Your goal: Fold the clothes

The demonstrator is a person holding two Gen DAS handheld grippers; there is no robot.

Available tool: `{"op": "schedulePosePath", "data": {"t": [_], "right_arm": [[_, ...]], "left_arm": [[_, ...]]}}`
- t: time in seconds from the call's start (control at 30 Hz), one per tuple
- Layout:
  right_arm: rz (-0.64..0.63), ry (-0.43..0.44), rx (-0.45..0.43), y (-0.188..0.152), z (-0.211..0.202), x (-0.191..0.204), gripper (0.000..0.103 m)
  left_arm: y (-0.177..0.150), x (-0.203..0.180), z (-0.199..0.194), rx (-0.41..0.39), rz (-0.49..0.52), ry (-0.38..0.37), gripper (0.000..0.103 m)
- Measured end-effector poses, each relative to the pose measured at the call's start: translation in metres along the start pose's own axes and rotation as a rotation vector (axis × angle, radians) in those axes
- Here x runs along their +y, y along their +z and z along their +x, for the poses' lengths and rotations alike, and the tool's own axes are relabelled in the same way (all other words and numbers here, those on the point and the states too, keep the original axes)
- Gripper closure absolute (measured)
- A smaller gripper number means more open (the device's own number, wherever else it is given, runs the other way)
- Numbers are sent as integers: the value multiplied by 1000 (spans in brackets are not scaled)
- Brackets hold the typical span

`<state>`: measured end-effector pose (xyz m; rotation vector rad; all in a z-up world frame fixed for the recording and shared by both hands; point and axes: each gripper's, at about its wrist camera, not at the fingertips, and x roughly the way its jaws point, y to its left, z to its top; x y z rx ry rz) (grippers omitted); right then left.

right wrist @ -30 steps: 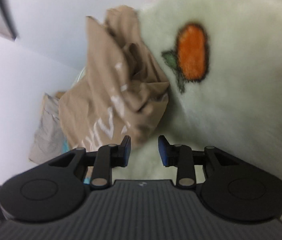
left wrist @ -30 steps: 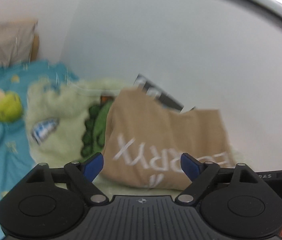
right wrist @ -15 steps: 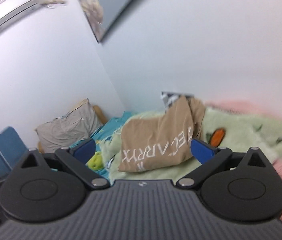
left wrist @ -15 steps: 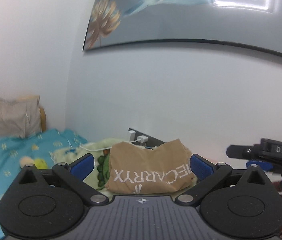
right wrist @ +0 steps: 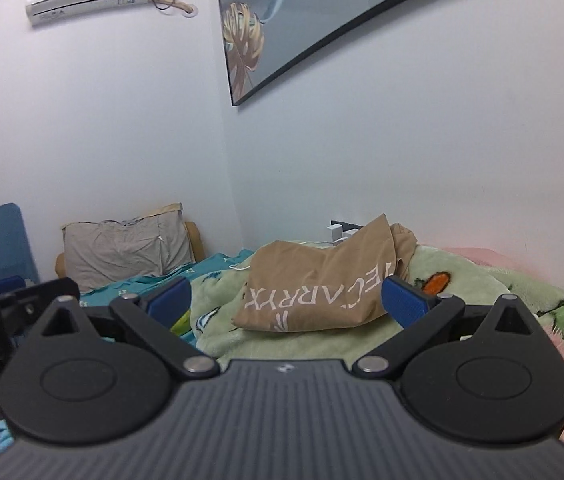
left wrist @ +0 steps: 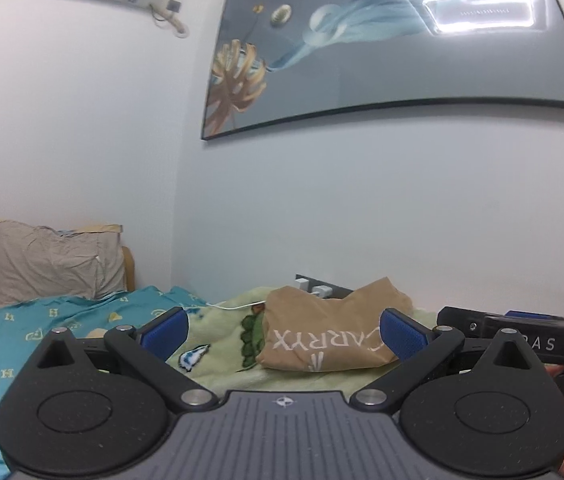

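Note:
A tan garment with white lettering (left wrist: 330, 332) lies folded in a bundle on a pale green fleece blanket (left wrist: 226, 344) on the bed, close to the wall. It also shows in the right wrist view (right wrist: 322, 284). My left gripper (left wrist: 284, 330) is open and empty, held back from the garment and raised. My right gripper (right wrist: 286, 300) is open and empty too, also back from the garment. The right gripper's body shows at the right edge of the left wrist view (left wrist: 522, 336).
A grey pillow (left wrist: 54, 264) leans on the headboard at the far left. A teal sheet (left wrist: 10, 344) covers the bed's left part. A white charger and cable (right wrist: 338, 234) sit at the wall behind the garment. A pink blanket (right wrist: 482, 258) lies to the right.
Both grippers pulled back and tilted up from the garment. The right gripper's jaws went from nearly shut to wide open. The garment stays folded on the blanket.

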<state>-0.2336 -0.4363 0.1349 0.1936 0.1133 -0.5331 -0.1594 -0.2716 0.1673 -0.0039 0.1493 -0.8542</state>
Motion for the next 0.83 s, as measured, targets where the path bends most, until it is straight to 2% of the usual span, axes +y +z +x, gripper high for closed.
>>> {"op": "schedulePosePath", "data": {"t": [0.2, 0.57, 0.83], "right_arm": [[-37, -3, -11, -9, -2, 17, 0], [-96, -27, -22, -18, -6, 37, 0], [-90, -49, -26, -13, -15, 38, 0]], "left_arm": [[-15, 15, -12, -1, -8, 14, 0], [-20, 25, -19, -8, 0, 46, 0], [-18, 19, -26, -13, -2, 20, 0]]}}
